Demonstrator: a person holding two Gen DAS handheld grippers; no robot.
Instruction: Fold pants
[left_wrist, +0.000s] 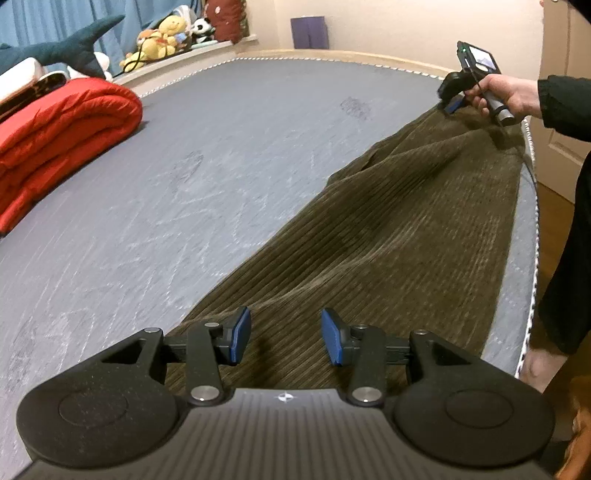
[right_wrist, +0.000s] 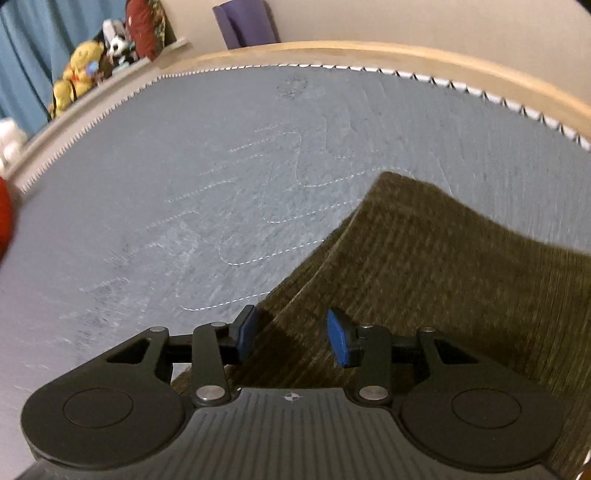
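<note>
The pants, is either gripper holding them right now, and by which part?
Neither. The left gripper and right gripper both stand open over the olive corduroy pants, pads clear of the cloth.

We see a grey mattress (left_wrist: 221, 155) carrying olive corduroy pants (left_wrist: 388, 240) along its edge, folded red quilt (left_wrist: 62, 133) far side

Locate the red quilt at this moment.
In the left wrist view the folded red quilt lies at the left side of the grey mattress, below the plush shark and well apart from the olive pants.
</note>
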